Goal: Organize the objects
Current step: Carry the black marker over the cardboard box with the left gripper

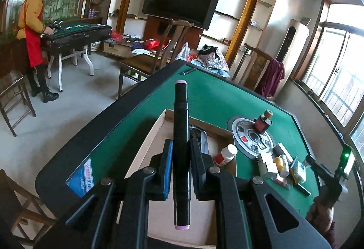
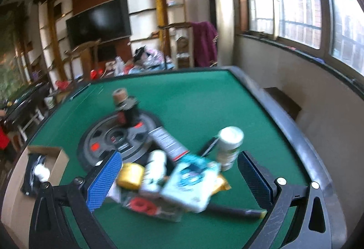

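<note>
Nearest to me, the left gripper point(image 1: 180, 171) is clamped tight on a black marker point(image 1: 181, 153) with pink end caps, held lengthwise between the blue pads and poised over the open cardboard box point(image 1: 157, 130) at the near corner of the green table point(image 1: 216, 99). Inside the box lie a white bottle with a red label point(image 1: 225, 154) and a dark flat packet point(image 1: 200, 135); the right wrist view shows the same box point(image 2: 56, 158) at its left edge with the bottle point(image 2: 42, 173) resting on the packet point(image 2: 31, 178). The right gripper point(image 2: 179, 178) hangs with its jaws spread wide, nothing pressed between them, over a loose heap of things on the felt: a yellow-capped jar point(image 2: 130, 175), a pale teal-printed pouch point(image 2: 191, 183), a red ring-shaped item point(image 2: 142, 204) and a dark pen point(image 2: 236, 211) lying flat under the pile, all blurred. Just beyond the heap stands a white and green cylindrical can point(image 2: 229, 146), and a grey tube point(image 2: 169, 143) lies tilted against the round centre panel point(image 2: 118, 137) of the table. On that panel stands a small dark bottle with a cork-coloured top point(image 1: 264, 121). Past the table are wooden chairs point(image 1: 157, 53), one draped with a purple cloth point(image 1: 273, 76), a wall television point(image 1: 179, 3), and, far left, a person in a red apron point(image 1: 33, 31) at another green table point(image 1: 79, 29).
</note>
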A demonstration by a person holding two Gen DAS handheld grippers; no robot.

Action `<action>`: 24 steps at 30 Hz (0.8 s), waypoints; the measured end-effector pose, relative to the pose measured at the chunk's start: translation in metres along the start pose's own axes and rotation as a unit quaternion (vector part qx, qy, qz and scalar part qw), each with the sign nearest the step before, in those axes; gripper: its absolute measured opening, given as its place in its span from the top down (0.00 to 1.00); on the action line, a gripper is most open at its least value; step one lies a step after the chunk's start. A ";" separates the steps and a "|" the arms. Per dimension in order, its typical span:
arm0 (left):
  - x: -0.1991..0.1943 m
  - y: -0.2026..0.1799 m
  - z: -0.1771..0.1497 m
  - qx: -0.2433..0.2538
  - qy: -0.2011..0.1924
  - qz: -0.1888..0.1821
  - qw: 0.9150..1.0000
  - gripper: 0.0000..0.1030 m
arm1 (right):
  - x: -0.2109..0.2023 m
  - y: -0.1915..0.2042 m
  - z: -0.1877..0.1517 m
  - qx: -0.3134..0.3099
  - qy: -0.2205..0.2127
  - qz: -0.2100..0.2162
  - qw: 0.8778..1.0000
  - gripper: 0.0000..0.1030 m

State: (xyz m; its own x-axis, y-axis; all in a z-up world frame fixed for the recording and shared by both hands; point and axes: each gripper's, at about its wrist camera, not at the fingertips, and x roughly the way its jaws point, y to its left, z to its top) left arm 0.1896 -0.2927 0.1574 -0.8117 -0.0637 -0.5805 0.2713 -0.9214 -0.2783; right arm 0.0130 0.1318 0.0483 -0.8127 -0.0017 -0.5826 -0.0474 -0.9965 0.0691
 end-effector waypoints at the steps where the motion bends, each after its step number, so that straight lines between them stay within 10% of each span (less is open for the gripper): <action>1: 0.000 0.000 0.000 0.000 0.000 -0.001 1.000 0.86 | 0.002 0.004 -0.003 -0.001 0.007 0.007 1.000 0.00; 24: 0.057 -0.084 -0.039 0.030 0.071 -0.159 0.984 0.86 | -0.064 -0.025 -0.026 -0.005 0.038 0.060 0.997 0.00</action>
State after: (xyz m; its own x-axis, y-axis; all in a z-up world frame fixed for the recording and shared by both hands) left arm 0.1408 -0.2038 0.1178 -0.7689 0.2822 -0.5737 -0.0199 -0.9075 -0.4196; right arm 0.0815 0.1547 0.0624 -0.7660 -0.1273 -0.6301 0.0542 -0.9895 0.1340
